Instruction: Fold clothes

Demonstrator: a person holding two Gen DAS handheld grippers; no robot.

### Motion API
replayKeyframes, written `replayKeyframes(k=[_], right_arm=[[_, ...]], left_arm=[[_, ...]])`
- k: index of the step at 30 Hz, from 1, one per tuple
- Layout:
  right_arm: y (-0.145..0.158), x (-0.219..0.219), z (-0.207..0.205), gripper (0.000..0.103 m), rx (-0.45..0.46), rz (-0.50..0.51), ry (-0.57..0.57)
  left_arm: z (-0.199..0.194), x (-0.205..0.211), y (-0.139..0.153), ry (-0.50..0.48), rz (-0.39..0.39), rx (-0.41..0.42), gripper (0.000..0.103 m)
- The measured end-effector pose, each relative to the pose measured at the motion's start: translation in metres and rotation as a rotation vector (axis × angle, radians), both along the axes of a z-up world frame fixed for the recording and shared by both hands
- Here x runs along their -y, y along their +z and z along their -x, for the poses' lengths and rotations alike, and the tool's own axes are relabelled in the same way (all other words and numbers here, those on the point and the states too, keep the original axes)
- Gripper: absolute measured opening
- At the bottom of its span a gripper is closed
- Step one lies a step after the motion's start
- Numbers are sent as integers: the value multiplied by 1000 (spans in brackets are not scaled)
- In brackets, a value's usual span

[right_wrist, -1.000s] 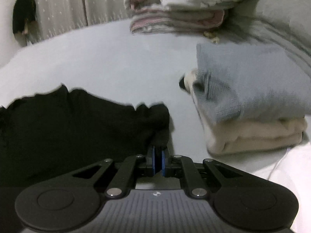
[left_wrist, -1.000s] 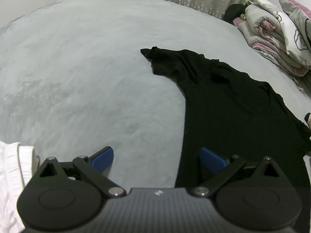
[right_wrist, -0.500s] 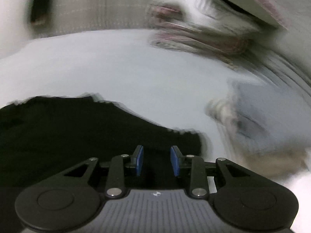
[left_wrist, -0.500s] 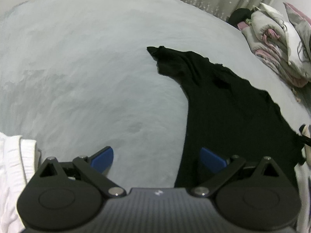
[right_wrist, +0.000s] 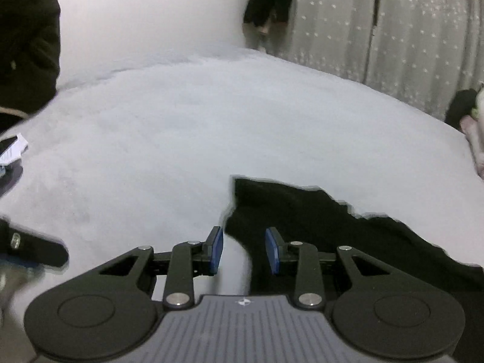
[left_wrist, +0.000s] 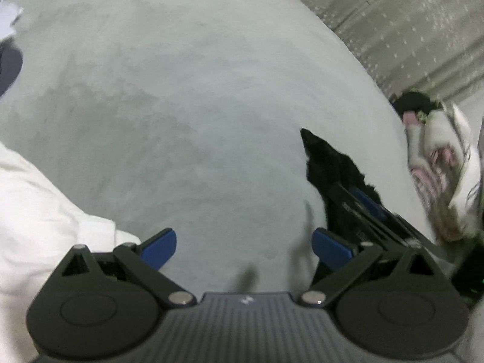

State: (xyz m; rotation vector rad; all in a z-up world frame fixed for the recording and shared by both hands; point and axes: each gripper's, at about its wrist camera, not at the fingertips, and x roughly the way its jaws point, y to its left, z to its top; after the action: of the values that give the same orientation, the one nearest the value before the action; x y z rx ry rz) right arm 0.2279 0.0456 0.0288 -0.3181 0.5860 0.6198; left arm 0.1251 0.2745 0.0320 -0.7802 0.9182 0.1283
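Black garment (right_wrist: 317, 220) — seemingly flat; right gripper (right_wrist: 244, 249) part-open, left gripper (left_wrist: 243, 243) wide.

black garment (right_wrist: 348, 230) cut off at right edge, bedding pile (left_wrist: 444, 175) blurred

the black garment (right_wrist: 317, 220) lay spread flat on the pale grey bed (right_wrist: 181, 139), its ragged upper edge running down to the right and one narrow end pointing left. in the left wrist view its pointed tip (left_wrist: 314, 148) reached toward the middle of the bed.
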Motion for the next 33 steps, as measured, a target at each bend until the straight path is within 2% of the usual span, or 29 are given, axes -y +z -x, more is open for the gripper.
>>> replayKeyframes(k=[3,5,7,8,9,10,12,18,20,23,30,33], right_arm=[[-15,-31,-8,31,28,85,-9],[-28,-48,-16,31,34,178,-59],[-37,-51,-23,30,40,209,-120],[-39,-50,-26,26,35,196,-145],[-40,-49,-27,11,25,180,-158],[-39,-48,-27,8,12,162,-164],[-35,-44,-26,8,-22,101,-170],[-1,-13,-15,8,-195,-248,-152],[-1,-6,-11,8,-263,-316,-144],[-14,-6,-4,8,-325,-304,-117],[-20,2,12,8,-348,-340,-58],[-18,-1,13,9,-315,-262,-32]], left_arm=[[0,-9,-3,30,40,-3,100],[-2,-12,-5,36,61,-5,100],[-3,-14,-7,42,81,-9,100],[-5,-14,-9,45,87,-11,100],[-6,-15,-10,48,94,-12,100],[-6,-15,-11,51,100,-12,100],[-8,-16,-12,59,112,-12,100],[-8,-17,-16,88,137,-8,100],[-8,-18,-17,98,144,-8,100],[-9,-18,-19,110,152,-6,100],[-16,-15,-19,120,145,-7,100],[-19,-13,-18,113,124,-6,100]])
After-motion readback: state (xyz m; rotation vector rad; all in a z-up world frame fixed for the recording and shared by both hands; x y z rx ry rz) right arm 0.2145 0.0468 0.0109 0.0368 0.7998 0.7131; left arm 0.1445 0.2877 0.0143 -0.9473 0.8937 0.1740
